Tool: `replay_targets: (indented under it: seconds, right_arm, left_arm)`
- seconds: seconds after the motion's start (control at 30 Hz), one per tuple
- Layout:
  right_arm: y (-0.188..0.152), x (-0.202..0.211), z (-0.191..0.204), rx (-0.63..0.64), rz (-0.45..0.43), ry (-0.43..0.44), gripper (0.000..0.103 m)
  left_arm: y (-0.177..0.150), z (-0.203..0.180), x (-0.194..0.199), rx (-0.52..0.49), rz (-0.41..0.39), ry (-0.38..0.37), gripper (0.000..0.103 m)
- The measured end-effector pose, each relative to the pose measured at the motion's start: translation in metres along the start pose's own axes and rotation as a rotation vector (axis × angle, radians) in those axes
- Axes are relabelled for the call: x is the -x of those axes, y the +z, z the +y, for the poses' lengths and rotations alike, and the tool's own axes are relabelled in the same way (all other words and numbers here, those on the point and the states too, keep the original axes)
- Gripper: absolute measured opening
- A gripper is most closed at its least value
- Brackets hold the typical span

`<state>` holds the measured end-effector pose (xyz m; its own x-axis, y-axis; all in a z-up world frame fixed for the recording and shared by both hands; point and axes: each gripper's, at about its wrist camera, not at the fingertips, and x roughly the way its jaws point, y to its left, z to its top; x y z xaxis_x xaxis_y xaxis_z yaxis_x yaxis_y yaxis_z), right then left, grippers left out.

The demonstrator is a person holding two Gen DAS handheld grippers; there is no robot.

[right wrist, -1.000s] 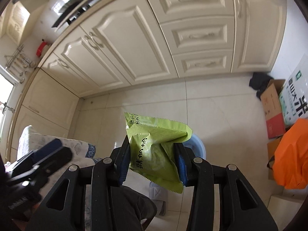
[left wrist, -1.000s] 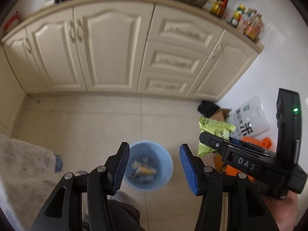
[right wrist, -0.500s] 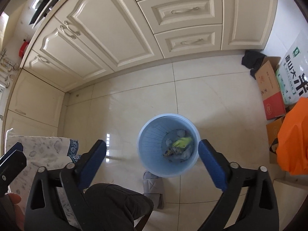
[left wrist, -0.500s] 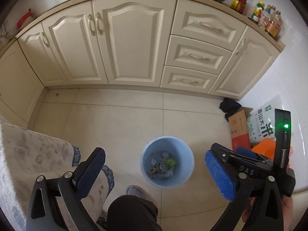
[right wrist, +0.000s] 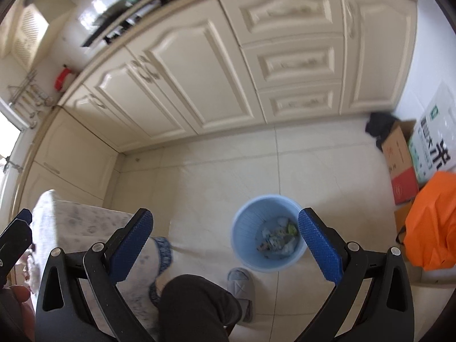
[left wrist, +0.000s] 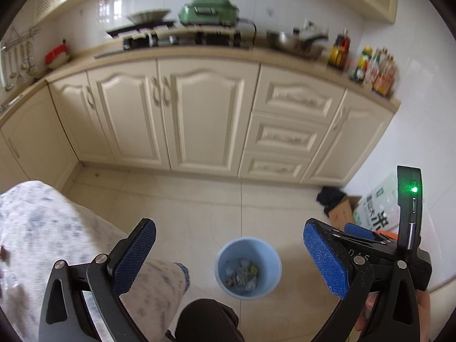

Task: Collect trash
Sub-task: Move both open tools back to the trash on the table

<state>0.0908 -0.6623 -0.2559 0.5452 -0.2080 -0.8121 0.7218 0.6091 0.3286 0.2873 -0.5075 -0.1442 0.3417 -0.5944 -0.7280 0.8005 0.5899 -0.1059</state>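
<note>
A light blue trash bin (left wrist: 271, 252) (right wrist: 242, 236) stands on the tiled floor below both grippers. Several scraps lie in its bottom, among them a green snack wrapper (left wrist: 252, 270) (right wrist: 291, 228). My left gripper (left wrist: 228, 225) hangs high above the bin, open wide, with nothing between its blue pads. My right gripper (right wrist: 225, 213) is also open and empty, and the bin shows just inside its right finger. In the left wrist view the right gripper's body (left wrist: 370, 249) sits at the right edge.
A table with a patterned cloth (left wrist: 42, 228) (right wrist: 71, 222) is at the left. The person's dark knee (right wrist: 196, 305) and a grey slipper (right wrist: 242, 285) are beside the bin. A cardboard box (right wrist: 399, 156), a rice bag (right wrist: 436, 134) and an orange bag (right wrist: 430, 219) line the right wall. Cream cabinets (left wrist: 199, 114) are behind.
My right gripper opened and the green wrapper fell into the bin. My left gripper opened wide too. Both grippers rose, so the bin looks smaller and farther below.
</note>
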Motion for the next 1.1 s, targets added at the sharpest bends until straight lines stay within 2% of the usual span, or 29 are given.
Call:
replay_targets:
  seconds: [0.17, 0.37, 0.6, 0.7, 0.87, 1.1]
  right_arm:
    - [0.001, 0.039, 0.05, 0.075, -0.075, 0.047, 0.103]
    - [-0.005, 0.077, 0.123, 0.202, -0.14, 0.12, 0.103]
    - [-0.033, 0.11, 0.22, 0.394, -0.181, 0.242, 0.103]
    - [-0.053, 0.119, 0.266, 0.488, -0.184, 0.306, 0.103]
    - [-0.084, 0.126, 0.322, 0.603, -0.173, 0.383, 0.103]
    - [-0.116, 0.116, 0.381, 0.724, -0.133, 0.429, 0.103]
  left_arm:
    - [-0.025, 0.029, 0.071, 0.028, -0.098, 0.04, 0.102]
    - [-0.066, 0.074, 0.158, 0.109, -0.209, 0.113, 0.102]
    - [-0.128, 0.116, 0.258, 0.209, -0.318, 0.232, 0.102]
    - [-0.159, 0.13, 0.294, 0.257, -0.346, 0.285, 0.102]
    - [-0.209, 0.148, 0.349, 0.332, -0.391, 0.395, 0.102]
    - [-0.267, 0.165, 0.391, 0.441, -0.398, 0.522, 0.102]
